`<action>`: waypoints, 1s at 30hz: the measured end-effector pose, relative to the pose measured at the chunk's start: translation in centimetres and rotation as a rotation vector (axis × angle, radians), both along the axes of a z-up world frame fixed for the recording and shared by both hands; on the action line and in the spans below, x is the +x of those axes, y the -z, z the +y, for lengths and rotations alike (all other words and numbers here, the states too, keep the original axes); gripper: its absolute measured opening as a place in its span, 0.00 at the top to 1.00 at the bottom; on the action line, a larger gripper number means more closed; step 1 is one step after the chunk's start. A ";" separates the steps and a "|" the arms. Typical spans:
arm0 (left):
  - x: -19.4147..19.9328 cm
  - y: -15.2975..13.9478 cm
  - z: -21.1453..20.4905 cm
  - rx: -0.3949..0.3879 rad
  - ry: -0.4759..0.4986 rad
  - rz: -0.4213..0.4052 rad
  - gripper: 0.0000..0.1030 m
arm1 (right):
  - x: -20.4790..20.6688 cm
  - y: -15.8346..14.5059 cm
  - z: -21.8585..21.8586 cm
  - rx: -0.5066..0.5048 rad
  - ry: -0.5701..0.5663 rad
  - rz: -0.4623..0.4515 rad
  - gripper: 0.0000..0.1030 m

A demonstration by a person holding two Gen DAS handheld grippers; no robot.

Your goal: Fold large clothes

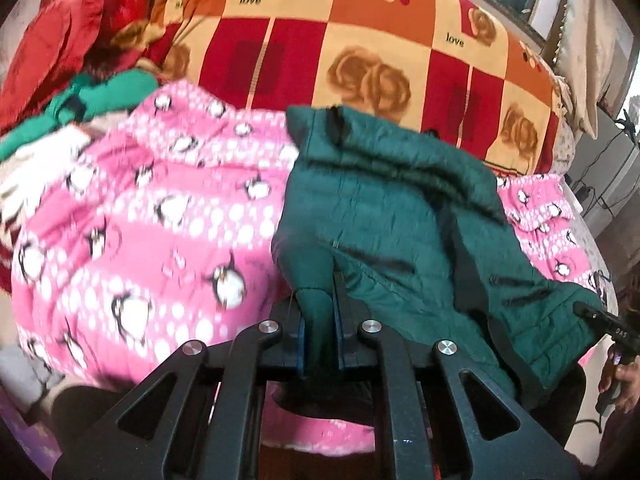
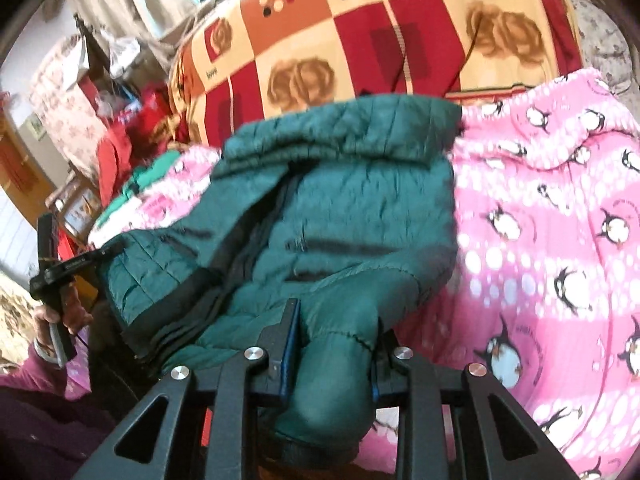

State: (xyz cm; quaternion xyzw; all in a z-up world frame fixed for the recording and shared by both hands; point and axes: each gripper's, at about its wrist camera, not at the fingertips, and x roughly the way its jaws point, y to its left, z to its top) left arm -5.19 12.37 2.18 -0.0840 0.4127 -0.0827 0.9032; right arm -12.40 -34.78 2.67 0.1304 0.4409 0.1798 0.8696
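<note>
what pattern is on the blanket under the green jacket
Pink blanket with white dots and penguins, clearest in the right wrist view.

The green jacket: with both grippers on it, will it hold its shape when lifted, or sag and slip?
The jacket likely sags: it drapes in folds between the left gripper and right gripper. Quilted padding suggests it is light but bulky. Its shell looks smooth, so it may slip; each grip holds a thick bunch.

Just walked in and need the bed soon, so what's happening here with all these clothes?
A person is folding a dark green padded jacket with a handheld gripper in each hand. The left gripper and the right gripper are each shut on a bunched part of the jacket, which lies on a pink penguin blanket. More clothes, red and green, are piled beyond it.
</note>
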 end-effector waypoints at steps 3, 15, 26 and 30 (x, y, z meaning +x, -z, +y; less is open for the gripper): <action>1.0 -0.7 -0.3 0.000 -0.005 -0.014 0.91 | 0.6 -1.1 -0.3 -0.002 0.006 -0.028 0.75; 5.6 -2.7 -0.9 -0.003 -0.038 -0.059 0.91 | 5.6 -3.8 -1.2 0.010 0.063 -0.114 0.75; 13.6 -4.3 -1.9 -0.013 -0.109 -0.091 0.91 | 14.5 -5.4 -2.0 -0.026 0.145 -0.159 0.75; 16.9 -4.3 -2.4 -0.005 -0.145 -0.089 0.91 | 18.2 -5.3 -2.3 -0.040 0.180 -0.155 0.75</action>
